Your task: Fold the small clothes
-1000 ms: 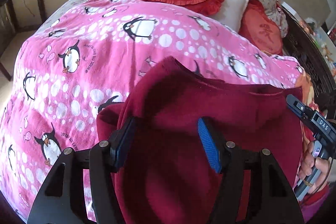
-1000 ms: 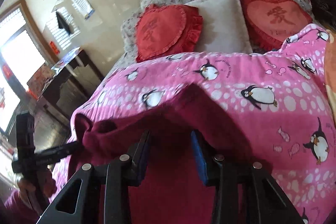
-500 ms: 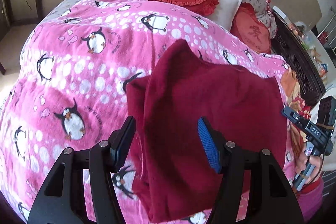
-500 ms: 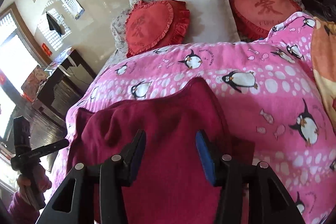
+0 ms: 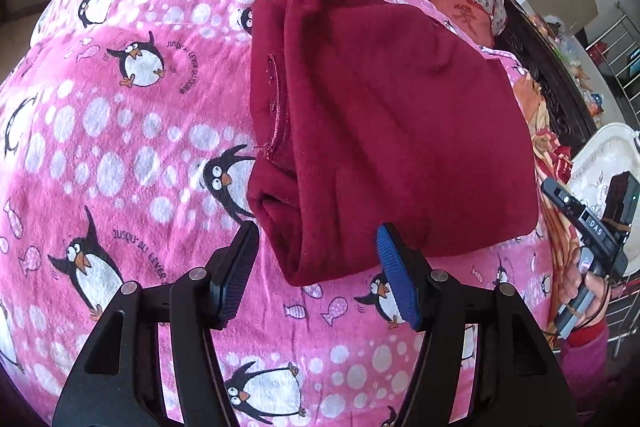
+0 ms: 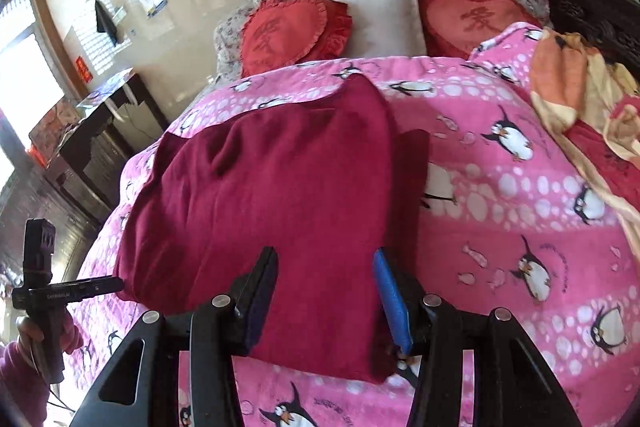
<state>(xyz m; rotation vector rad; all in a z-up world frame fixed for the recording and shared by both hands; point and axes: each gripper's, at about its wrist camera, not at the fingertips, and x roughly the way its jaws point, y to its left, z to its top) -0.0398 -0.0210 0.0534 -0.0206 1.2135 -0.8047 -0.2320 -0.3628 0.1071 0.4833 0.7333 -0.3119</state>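
Observation:
A dark red fleece garment (image 5: pixel 392 115) lies folded in a flat block on the pink penguin blanket (image 5: pixel 120 131). My left gripper (image 5: pixel 318 267) hovers open over its near left corner, and neither pad touches the cloth. In the right wrist view the same garment (image 6: pixel 272 195) fills the middle. My right gripper (image 6: pixel 326 291) stands open just above its near edge, with cloth showing between the fingers but not pinched. Each gripper also shows in the other's view, held in a hand: the right gripper (image 5: pixel 588 227) and the left gripper (image 6: pixel 60 291).
Two red heart cushions (image 6: pixel 292 31) (image 6: pixel 476 19) and a white pillow (image 6: pixel 380 19) lie at the bed's head. An orange cloth (image 6: pixel 560 79) is bunched at the right. A dark wooden desk (image 6: pixel 100 131) stands left of the bed, and dark carved furniture (image 6: pixel 592 11) on the right.
Both grippers have drawn back toward the near edge of the bed. The garment, draped up over the fingers a second ago, now lies flat and folded. The right jaws stand slightly wider.

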